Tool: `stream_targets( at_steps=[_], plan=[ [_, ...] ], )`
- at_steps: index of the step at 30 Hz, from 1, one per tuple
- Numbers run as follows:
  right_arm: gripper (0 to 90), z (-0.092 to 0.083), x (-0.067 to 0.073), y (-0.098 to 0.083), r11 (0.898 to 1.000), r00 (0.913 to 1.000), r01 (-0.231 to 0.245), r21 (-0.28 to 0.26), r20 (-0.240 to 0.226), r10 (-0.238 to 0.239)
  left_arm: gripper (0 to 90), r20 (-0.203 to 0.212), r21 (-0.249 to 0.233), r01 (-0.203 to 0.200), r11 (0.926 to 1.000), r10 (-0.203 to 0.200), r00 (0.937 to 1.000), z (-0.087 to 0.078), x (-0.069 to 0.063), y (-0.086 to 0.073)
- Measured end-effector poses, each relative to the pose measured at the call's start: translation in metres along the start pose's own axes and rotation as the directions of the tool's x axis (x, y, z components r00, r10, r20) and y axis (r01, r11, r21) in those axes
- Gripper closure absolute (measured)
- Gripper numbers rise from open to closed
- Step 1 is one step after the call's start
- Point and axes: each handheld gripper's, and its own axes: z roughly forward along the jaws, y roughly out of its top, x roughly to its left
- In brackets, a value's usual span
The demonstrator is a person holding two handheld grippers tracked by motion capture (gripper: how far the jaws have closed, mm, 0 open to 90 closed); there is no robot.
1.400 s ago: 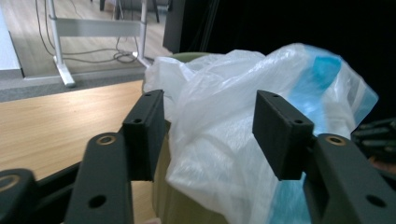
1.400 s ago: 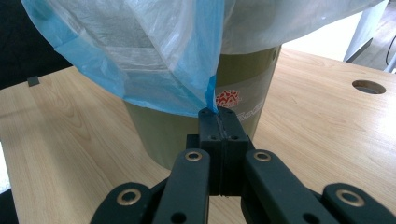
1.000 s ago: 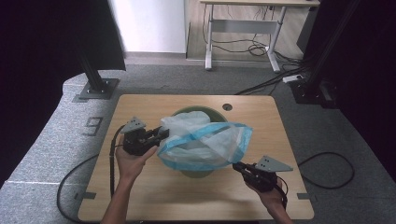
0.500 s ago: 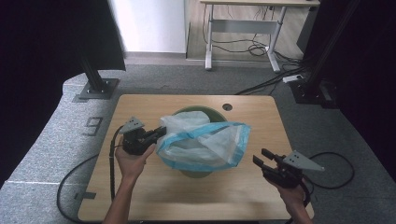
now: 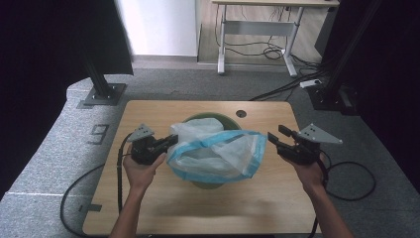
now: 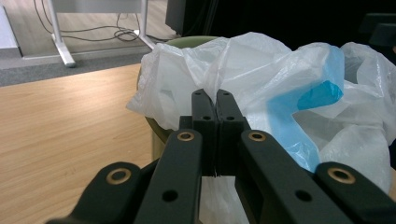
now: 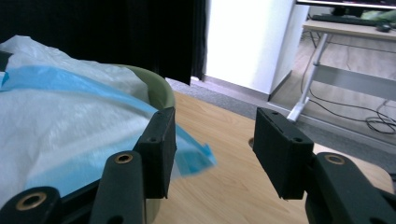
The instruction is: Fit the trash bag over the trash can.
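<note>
High view: the thin white plastic bag with a blue band along its mouth (image 5: 218, 154) is lying draped over the round olive-green bin (image 5: 208, 120), which is standing at the middle of the pale wooden desk (image 5: 148, 208). The left gripper (image 5: 168, 141) is sitting against the bin's left side with its jaws pressed together on the bag's edge. The right gripper (image 5: 274, 140) is now hanging just off the bin's right side, apart from the bag; a second ago it was down at the bin's near-right edge, clamped on the blue band. It has let go, swung outward and risen, and its jaws have just been opening, with nothing between them.

Left gripper view: the jaws are standing shut, a fold of the white film caught between the pads, and the bag (image 6: 280, 79) is bulging over the bin rim (image 6: 156, 128) straight ahead. This grip has tightened over the past second.

Right gripper view: the jaws are standing spread, the blue band (image 7: 191, 156) lying behind the left pad rather than between the pads, and the bin rim (image 7: 159, 86) is showing beyond it.

Assessment: the bag is being fitted over the bin, and the near-right part of the band appears released. The left side is being held as an anchor. The right gripper is likely moving to take a fresh hold on the band farther round the rim.
</note>
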Motion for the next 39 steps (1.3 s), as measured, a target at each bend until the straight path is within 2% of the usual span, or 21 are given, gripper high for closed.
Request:
stream_targets(
  at_steps=[9,12,22,25,32,35,39],
  plan=[
    [47.8,0.031,0.010,0.010,1.000,0.9953,0.012,0.024,-0.097,-0.009,88.8,0.010,0.004,0.002,1.0000,-0.003,0.9999,0.000,0.001,0.000],
    [47.9,0.037,0.010,0.010,0.999,0.9940,0.027,0.037,-0.107,-0.023,88.8,0.013,0.000,0.006,1.0000,-0.006,0.9999,0.000,0.001,0.000],
    [48.1,0.042,0.025,-0.018,0.990,0.9810,0.077,0.122,-0.187,-0.053,89.0,0.026,-0.017,0.023,0.9996,-0.023,0.9994,-0.001,0.003,0.001],
    [47.1,0.045,0.027,-0.023,0.986,0.9819,0.095,0.135,-0.176,-0.070,89.0,0.027,-0.015,0.027,0.9995,-0.027,0.9993,-0.001,0.003,0.001],
    [46.6,0.053,0.012,-0.024,0.993,0.9910,0.042,0.114,-0.131,-0.027,89.1,0.024,-0.009,0.034,0.9994,-0.034,0.9991,-0.001,0.007,0.003],
    [46.6,0.057,0.008,-0.026,0.993,0.9893,0.037,0.113,-0.145,-0.021,89.1,0.023,-0.009,0.035,0.9994,-0.034,0.9991,-0.001,0.007,0.002],
    [46.5,0.062,0.008,-0.030,0.992,0.9833,0.053,0.113,-0.179,-0.032,89.2,0.023,-0.013,0.037,0.9992,-0.037,0.9990,-0.001,0.008,0.003]
  ],
)
